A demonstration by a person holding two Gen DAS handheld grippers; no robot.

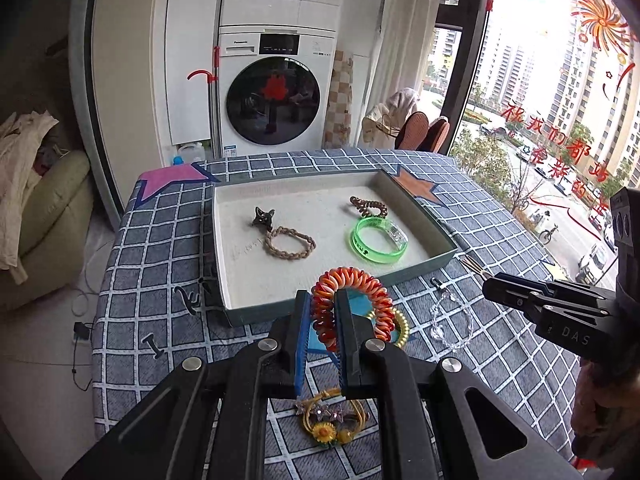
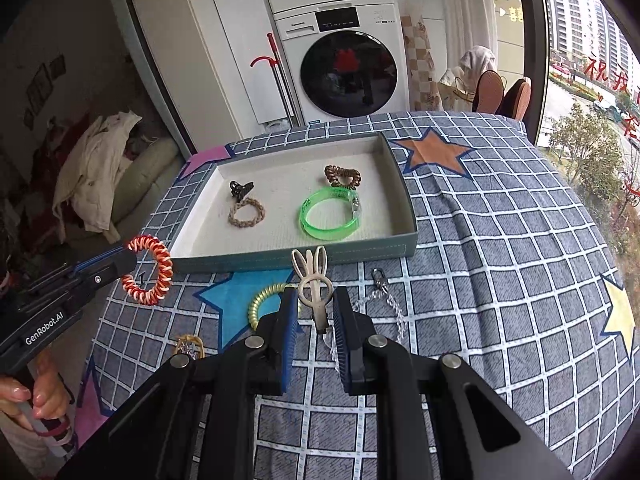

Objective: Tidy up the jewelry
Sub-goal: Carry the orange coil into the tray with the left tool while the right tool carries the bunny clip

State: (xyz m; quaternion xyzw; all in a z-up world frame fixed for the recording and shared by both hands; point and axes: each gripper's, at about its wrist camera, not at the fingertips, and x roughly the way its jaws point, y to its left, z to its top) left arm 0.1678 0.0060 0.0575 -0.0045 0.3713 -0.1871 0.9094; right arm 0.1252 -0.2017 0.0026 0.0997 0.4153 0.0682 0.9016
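Observation:
My left gripper (image 1: 323,300) is shut on a red-orange-white spiral hair tie (image 1: 352,304), held above the cloth just short of the tray's near wall; it also shows in the right wrist view (image 2: 150,276). My right gripper (image 2: 316,300) is shut on a beige rabbit-shaped hair clip (image 2: 314,284), held above the cloth. The shallow white-lined tray (image 1: 248,296) holds a dark claw clip (image 1: 264,216), a braided beige tie (image 1: 290,243), a brown spiral tie (image 1: 368,206) and a green bangle (image 1: 378,240).
On the checked cloth lie a yellow spiral tie (image 2: 260,304), a clear bead bracelet with a clasp (image 1: 452,320) and a gold flower hair tie (image 1: 332,420). A washing machine (image 1: 276,92) stands beyond the table, a window (image 1: 560,100) on the right.

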